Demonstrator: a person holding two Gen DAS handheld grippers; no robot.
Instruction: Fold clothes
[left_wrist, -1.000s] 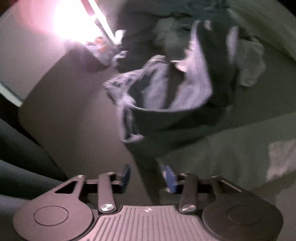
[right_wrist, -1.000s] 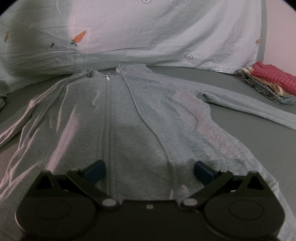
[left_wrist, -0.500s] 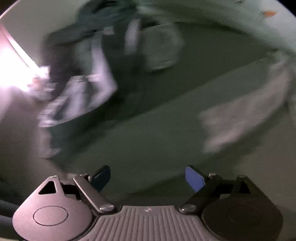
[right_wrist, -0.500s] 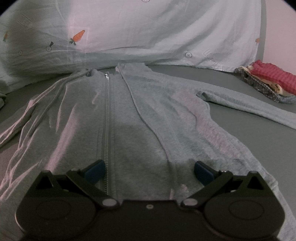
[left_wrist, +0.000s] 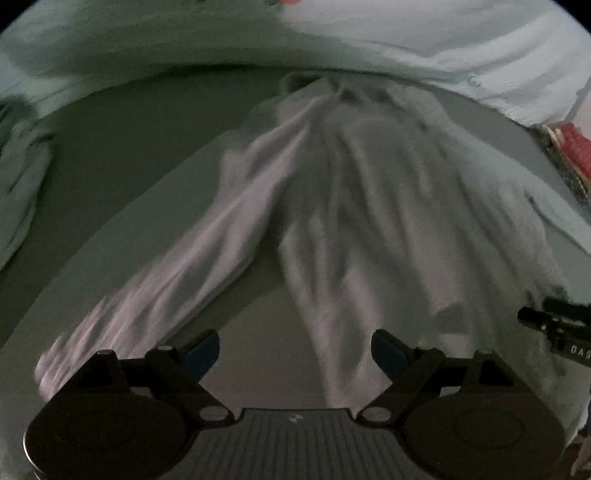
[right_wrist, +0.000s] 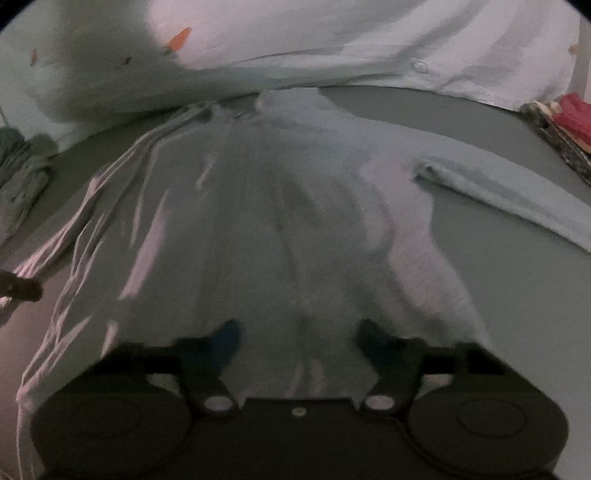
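A light grey zip-up hoodie (right_wrist: 280, 229) lies flat on the grey bed, its hem toward me and its collar toward the pillow. In the left wrist view the hoodie (left_wrist: 388, 221) spreads ahead, with its left sleeve (left_wrist: 177, 280) running down to the lower left. My left gripper (left_wrist: 295, 350) hovers open over the bare sheet between that sleeve and the body. My right gripper (right_wrist: 297, 338) stands open just above the hoodie's hem, near the zipper line. The right sleeve (right_wrist: 509, 195) stretches out to the right. Both views are blurred.
A pale pillow (right_wrist: 332, 44) with carrot prints lies along the back. A folded stack with a red garment (right_wrist: 569, 118) sits at the far right. Crumpled greenish cloth (right_wrist: 18, 166) lies at the left edge. The right gripper's body (left_wrist: 557, 328) pokes into the left wrist view.
My left gripper swung right, from a dark pile of clothes to the grey hoodie, and its fingers opened. My right gripper moved slightly forward over the hem, still open.
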